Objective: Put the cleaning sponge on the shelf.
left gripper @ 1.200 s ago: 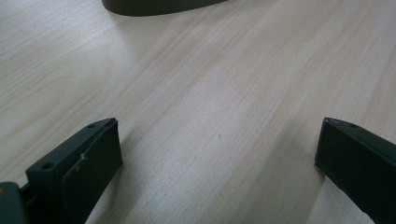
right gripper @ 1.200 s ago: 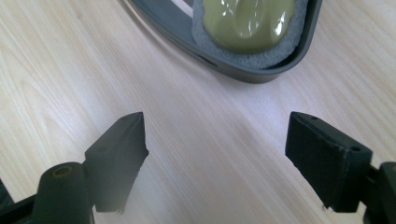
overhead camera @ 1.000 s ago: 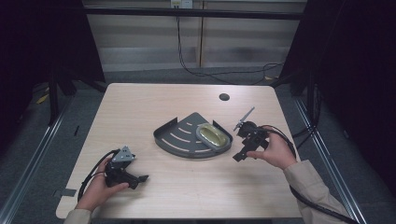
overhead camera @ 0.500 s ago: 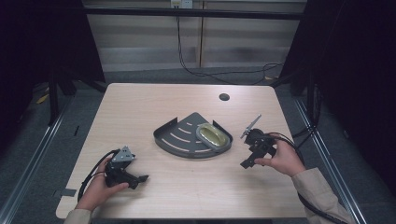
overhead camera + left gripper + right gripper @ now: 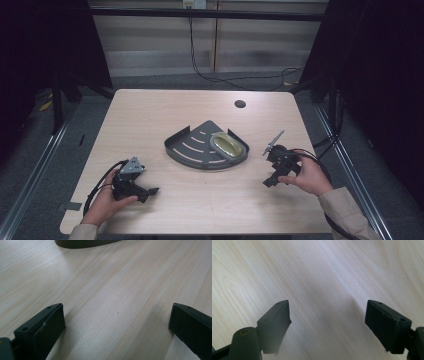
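The left gripper (image 5: 150,191) sits low at about 7 o'clock on the table (image 5: 150,115), in the person's left hand (image 5: 107,200). Its 2 black jaws stand wide apart with only bare wood between them.

In the middle of the table lies a dark grey corner shelf tray (image 5: 192,147), shaped like a fan with slots cut in it. At its 3 o'clock end rests a yellow-green oval thing (image 5: 229,145), maybe a soap dish or a bar of soap; it is too small to tell. The tray looks hard and stiff, and I think it is light. Its raised rim looks like the best place to pinch it. The oval thing looks smooth, so it may slip; a grip across its 2 long sides seems safest.

The right gripper (image 5: 267,183) is at about 4 o'clock, in the right hand (image 5: 310,177), pointing down at the table. Its jaws are wide too, and hold nothing.

The table top is pale wood, flat and smooth, with a small round hole (image 5: 240,104) near 1 o'clock. The room around it is dark, with cables (image 5: 220,75) on the floor behind.
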`<state>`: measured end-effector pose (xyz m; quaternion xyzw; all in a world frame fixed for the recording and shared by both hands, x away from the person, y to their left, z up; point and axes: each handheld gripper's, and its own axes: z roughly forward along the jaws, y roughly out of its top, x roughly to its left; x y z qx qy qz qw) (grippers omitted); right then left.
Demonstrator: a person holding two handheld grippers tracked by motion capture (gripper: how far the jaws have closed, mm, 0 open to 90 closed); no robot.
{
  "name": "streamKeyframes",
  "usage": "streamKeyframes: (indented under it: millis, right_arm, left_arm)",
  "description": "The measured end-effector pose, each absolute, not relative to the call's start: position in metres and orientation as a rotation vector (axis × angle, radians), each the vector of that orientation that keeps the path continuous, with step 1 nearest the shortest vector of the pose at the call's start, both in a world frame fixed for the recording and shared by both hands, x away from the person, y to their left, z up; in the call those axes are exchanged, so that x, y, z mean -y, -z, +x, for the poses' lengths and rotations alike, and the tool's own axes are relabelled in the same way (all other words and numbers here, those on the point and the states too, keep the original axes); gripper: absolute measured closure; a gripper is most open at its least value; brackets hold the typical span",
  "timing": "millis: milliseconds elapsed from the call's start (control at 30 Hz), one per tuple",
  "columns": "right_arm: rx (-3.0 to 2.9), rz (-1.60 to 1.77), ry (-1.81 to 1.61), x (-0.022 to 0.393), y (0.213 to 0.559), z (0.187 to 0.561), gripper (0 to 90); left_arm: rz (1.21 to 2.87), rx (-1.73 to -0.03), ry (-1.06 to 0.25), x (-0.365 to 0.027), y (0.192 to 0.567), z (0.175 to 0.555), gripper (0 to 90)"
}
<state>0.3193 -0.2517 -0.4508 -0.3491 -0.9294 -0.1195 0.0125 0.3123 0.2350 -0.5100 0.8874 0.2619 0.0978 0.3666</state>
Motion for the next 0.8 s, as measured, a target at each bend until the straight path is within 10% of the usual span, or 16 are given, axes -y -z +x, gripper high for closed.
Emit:
streamKeyframes:
  millis: [800]
  right_arm:
    - [2.934,-1.08,0.562,0.281,0.479,0.294,15.9]
  left_arm:
    - [2.28,-0.673,-0.252,-0.235,0.51,0.312,0.0]
